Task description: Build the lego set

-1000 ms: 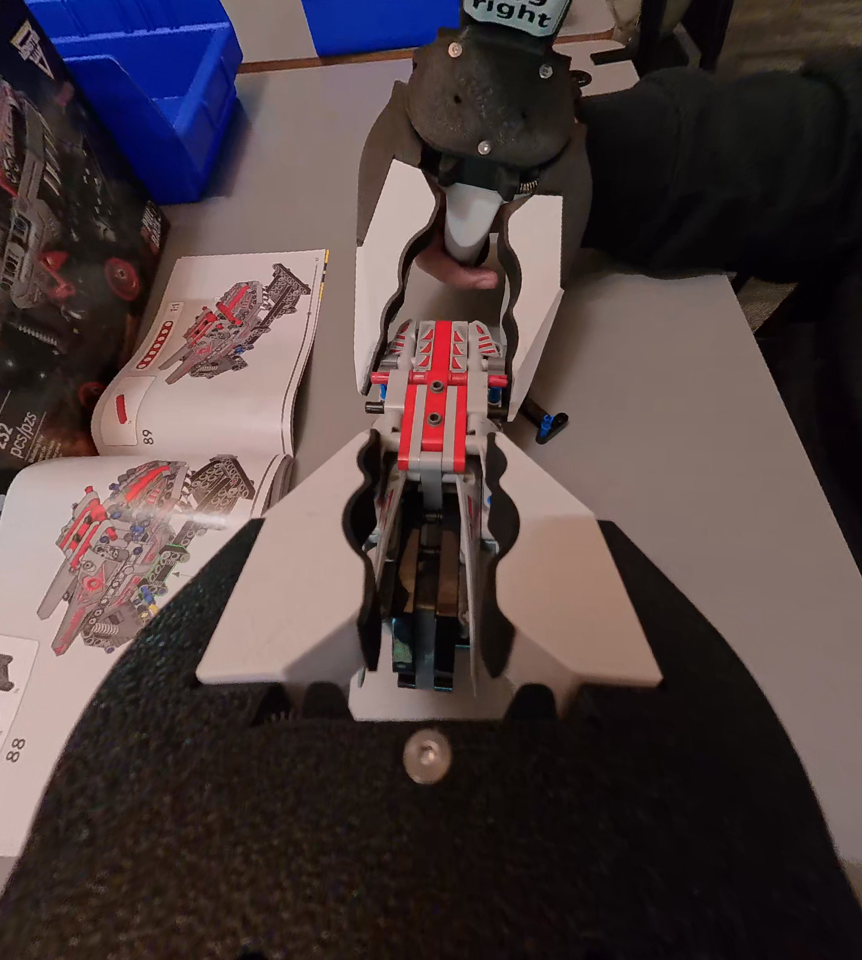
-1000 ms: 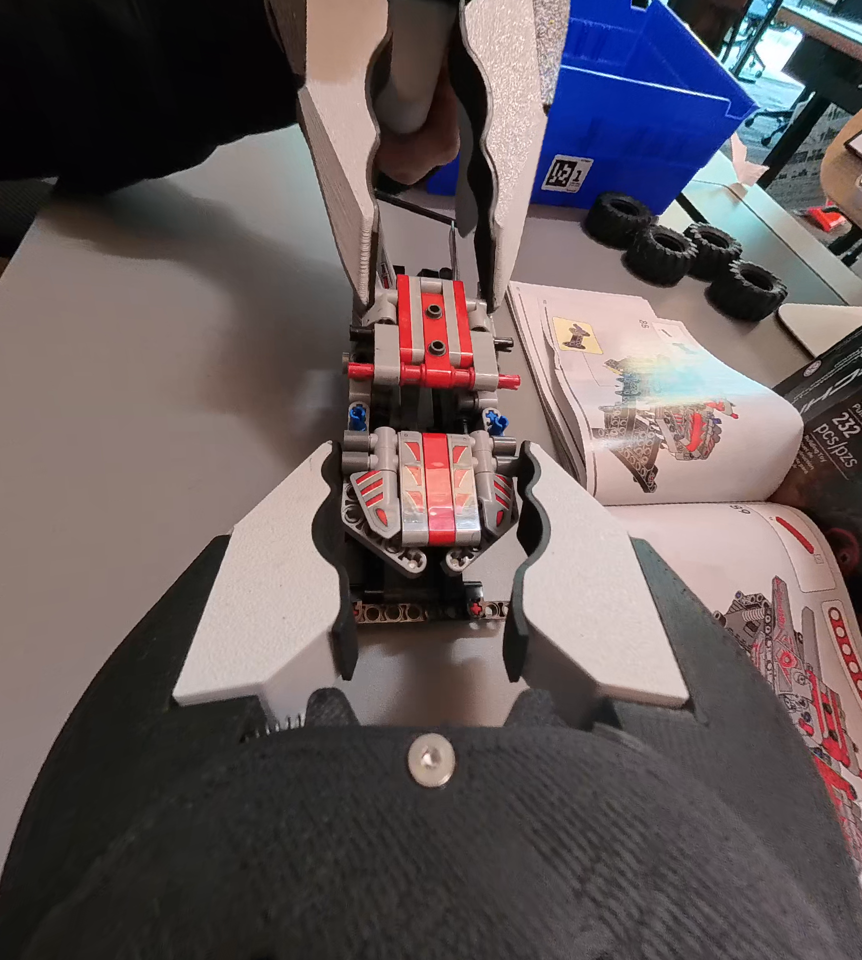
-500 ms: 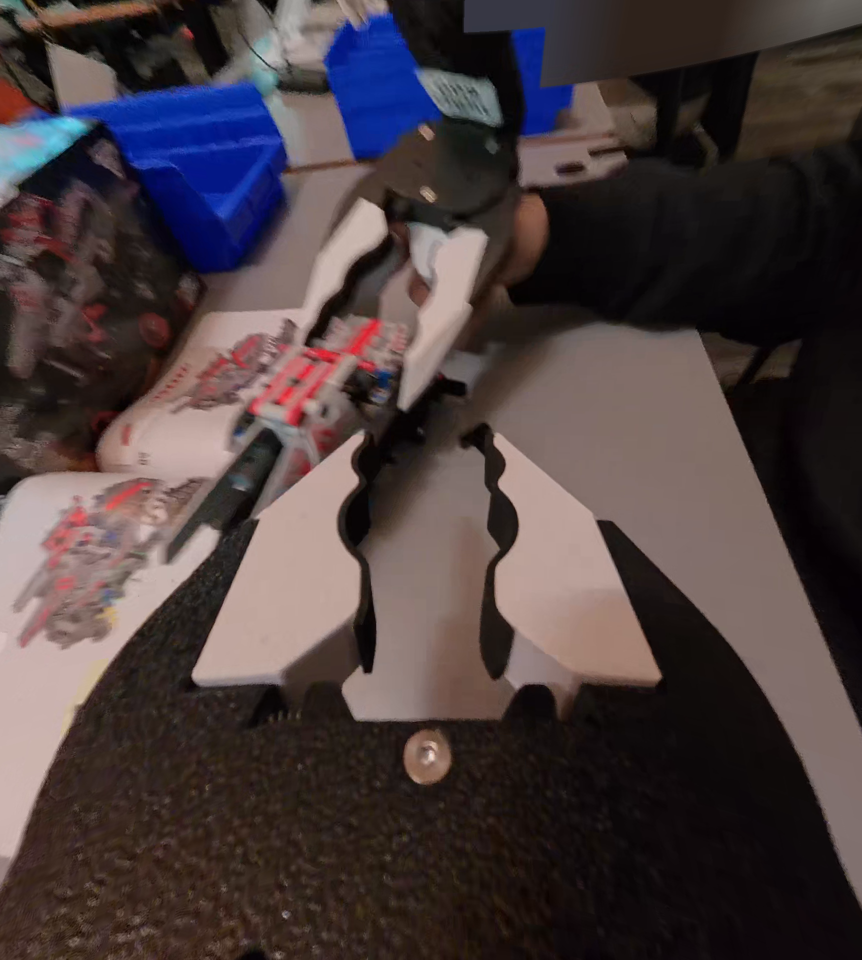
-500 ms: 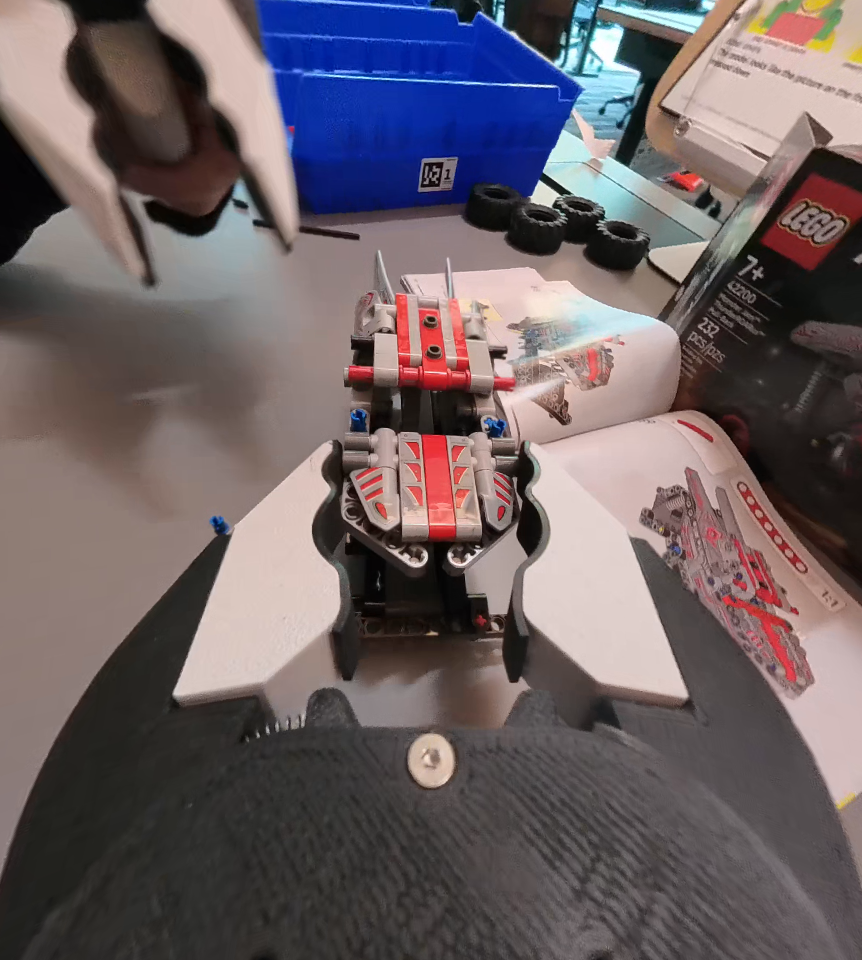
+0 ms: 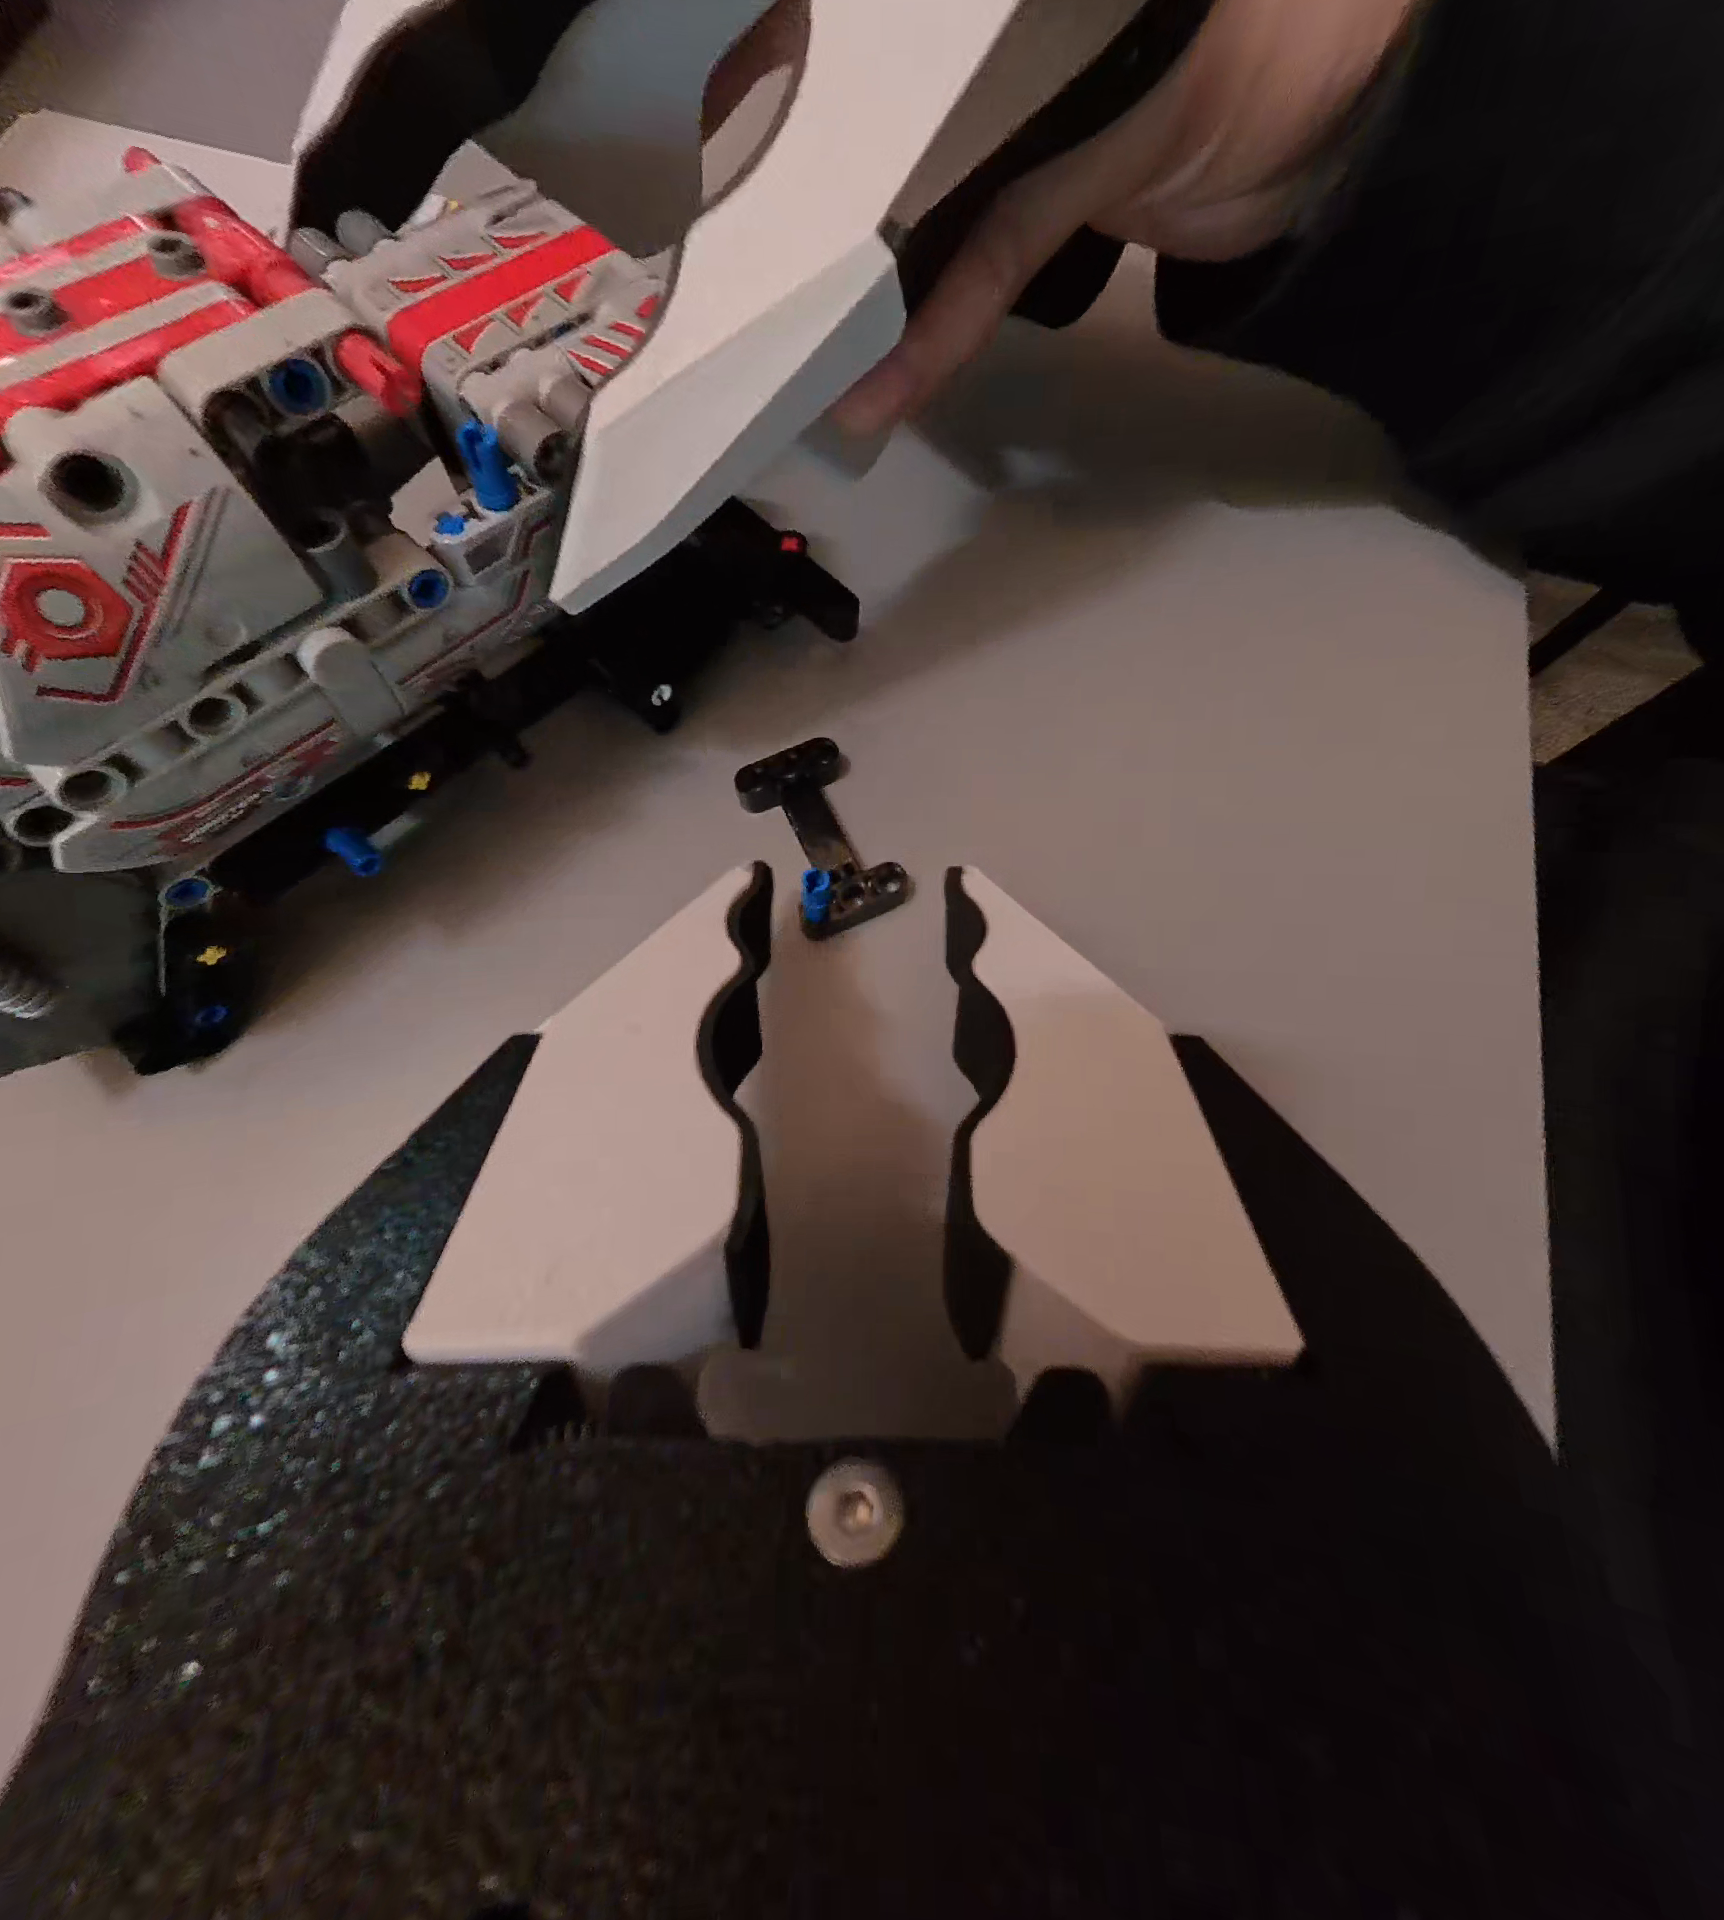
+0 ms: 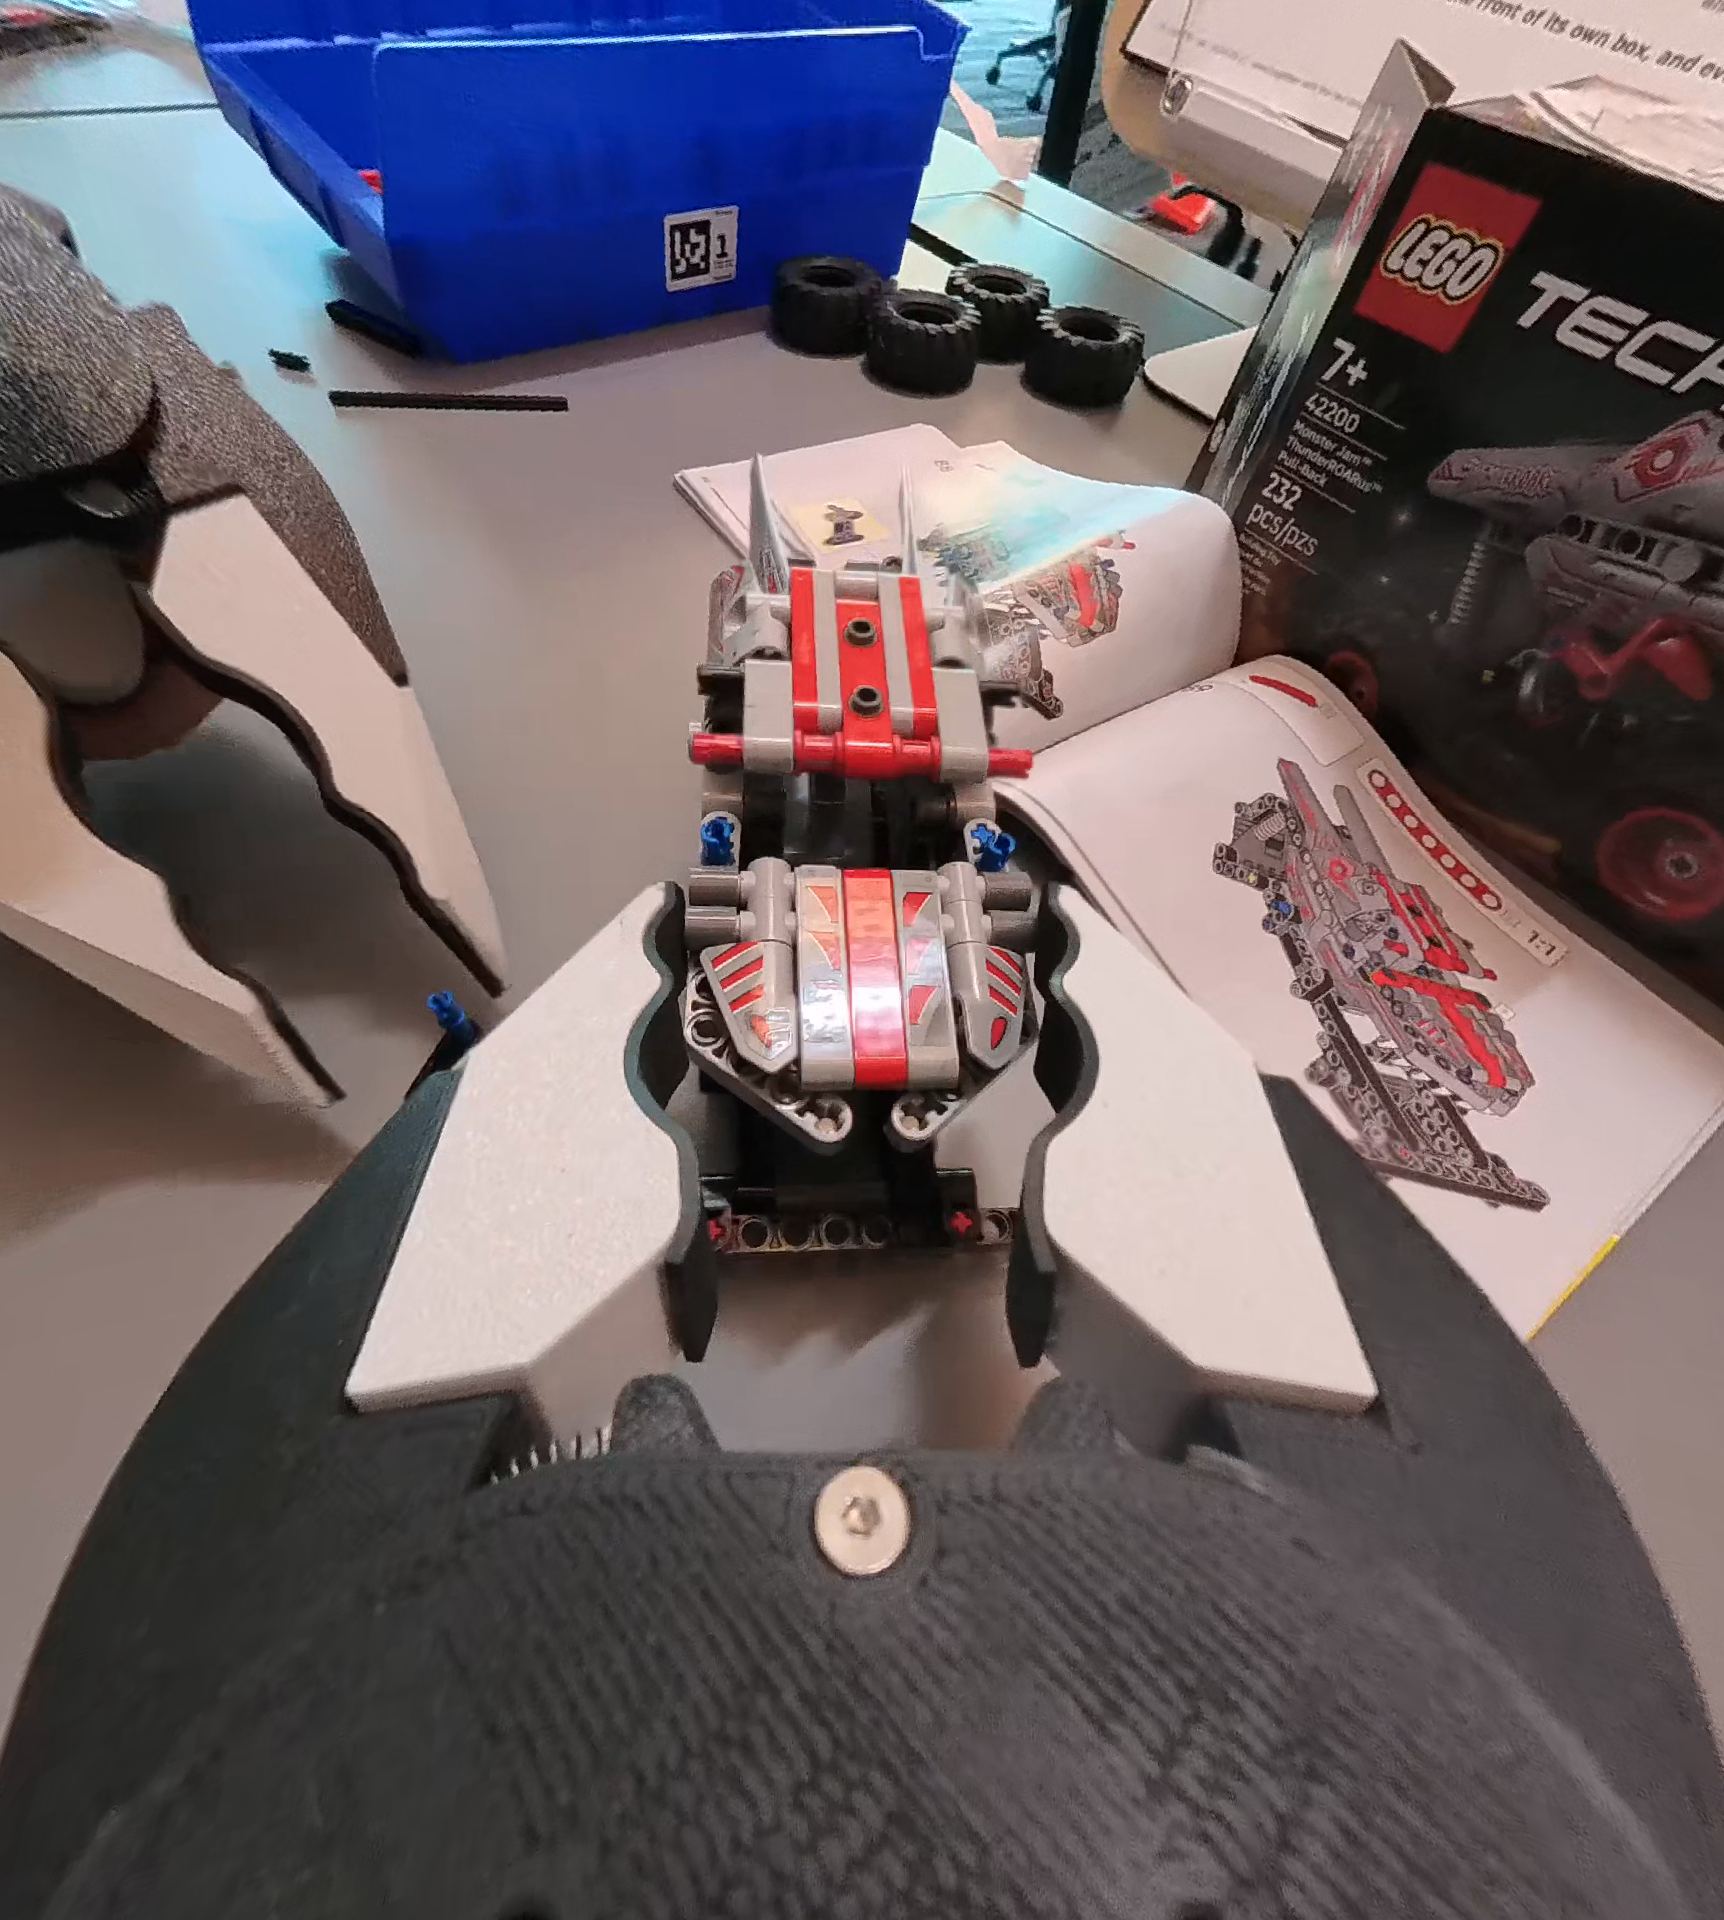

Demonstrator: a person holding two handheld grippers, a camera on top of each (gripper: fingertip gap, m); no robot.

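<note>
Grey-red lego vehicle (image 6: 853, 935) sits on the grey table (image 6: 162, 1195), beside the open instruction booklet (image 6: 1253, 831). Right gripper (image 6: 853, 1039) clamps the vehicle's near end, fingers pressed on both sides of the chassis. Small black H-shaped piece with blue pin (image 5: 822, 842) lies loose on the table just off the vehicle's side. Left gripper (image 5: 853, 883) is partly spread and empty, tips flanking the near end of that piece, contact unclear. Set box (image 6: 1564, 520) stands right of the booklet; four black tires (image 6: 951, 317) and blue bin (image 6: 567, 156) farther back.
</note>
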